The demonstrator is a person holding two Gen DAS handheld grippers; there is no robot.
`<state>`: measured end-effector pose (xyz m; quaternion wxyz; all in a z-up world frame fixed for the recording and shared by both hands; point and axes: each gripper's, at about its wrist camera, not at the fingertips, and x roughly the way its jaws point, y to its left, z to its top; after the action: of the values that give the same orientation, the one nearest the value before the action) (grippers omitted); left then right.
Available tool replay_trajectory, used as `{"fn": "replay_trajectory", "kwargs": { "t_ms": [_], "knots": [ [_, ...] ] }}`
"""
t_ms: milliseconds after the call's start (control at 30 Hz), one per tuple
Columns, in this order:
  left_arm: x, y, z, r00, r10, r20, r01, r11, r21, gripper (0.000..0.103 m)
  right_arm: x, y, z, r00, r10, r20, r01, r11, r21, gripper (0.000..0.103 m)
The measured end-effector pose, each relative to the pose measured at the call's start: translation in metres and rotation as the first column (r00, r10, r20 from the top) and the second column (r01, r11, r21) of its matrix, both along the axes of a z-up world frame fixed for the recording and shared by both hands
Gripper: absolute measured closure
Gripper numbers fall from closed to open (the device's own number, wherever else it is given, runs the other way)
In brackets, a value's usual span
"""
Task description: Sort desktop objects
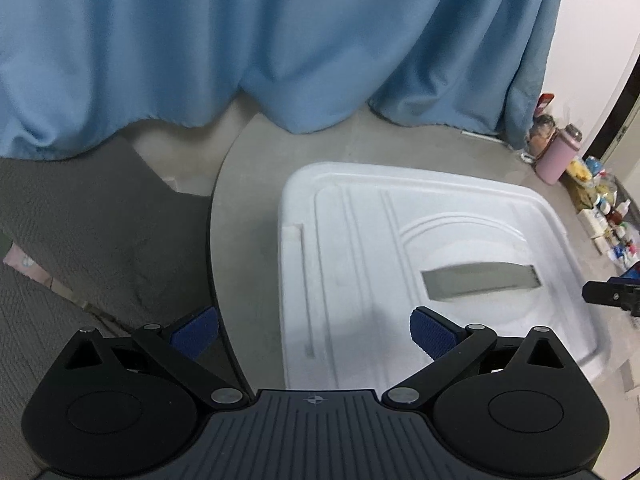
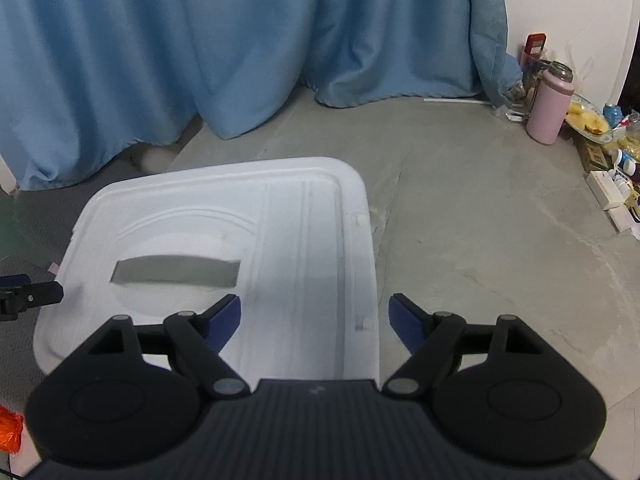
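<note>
A white plastic box lid (image 1: pixel 400 248) with a rectangular slot (image 1: pixel 480 280) lies on the grey round table; it also shows in the right wrist view (image 2: pixel 256 232). My left gripper (image 1: pixel 314 332) is open and empty, straddling the lid's left edge. My right gripper (image 2: pixel 314 318) is open and empty, straddling the lid's right edge. The right gripper's tip shows at the left wrist view's right edge (image 1: pixel 612 292); the left gripper's tip shows at the right wrist view's left edge (image 2: pixel 28 296).
A blue curtain (image 1: pixel 240 40) hangs behind the table. A pink bottle (image 2: pixel 550 104), a plate of yellow food (image 2: pixel 588 120) and several small boxes and bottles (image 2: pixel 612 188) crowd the far right. An orange item (image 2: pixel 8 428) lies at the lower left.
</note>
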<state>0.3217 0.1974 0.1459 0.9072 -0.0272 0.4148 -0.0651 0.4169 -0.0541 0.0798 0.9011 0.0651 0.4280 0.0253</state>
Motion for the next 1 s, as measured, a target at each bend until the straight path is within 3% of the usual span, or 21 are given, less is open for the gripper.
{"fn": "replay_trajectory", "kwargs": {
  "t_ms": [233,433,633,800,1000],
  "knots": [
    [-0.055,-0.008,0.016,0.993,0.026,0.119,-0.026,1.000,0.003,0.000,-0.036,0.021,0.013,0.995,0.059,0.082,-0.058,0.998,-0.016,0.021],
    [-0.109,-0.034,0.019,0.979,0.042,0.200,-0.060,0.995,0.085,0.000,-0.076,0.029,0.013,0.987,0.098,0.131,-0.092,0.994,-0.055,0.018],
    [-0.167,-0.058,-0.005,0.973,0.064,0.221,-0.074,0.997,0.035,0.000,-0.134,0.033,-0.007,0.979,0.115,0.169,-0.102,0.991,-0.082,0.013],
    [-0.221,-0.074,-0.032,0.949,0.104,0.297,-0.116,0.993,0.023,0.000,-0.177,0.037,-0.031,0.972,0.112,0.206,-0.097,0.992,-0.086,0.012],
    [-0.260,-0.086,-0.069,0.946,0.112,0.305,-0.132,0.990,0.046,0.000,-0.214,0.044,-0.062,0.963,0.113,0.243,-0.092,0.991,-0.097,0.012]
  ]
}}
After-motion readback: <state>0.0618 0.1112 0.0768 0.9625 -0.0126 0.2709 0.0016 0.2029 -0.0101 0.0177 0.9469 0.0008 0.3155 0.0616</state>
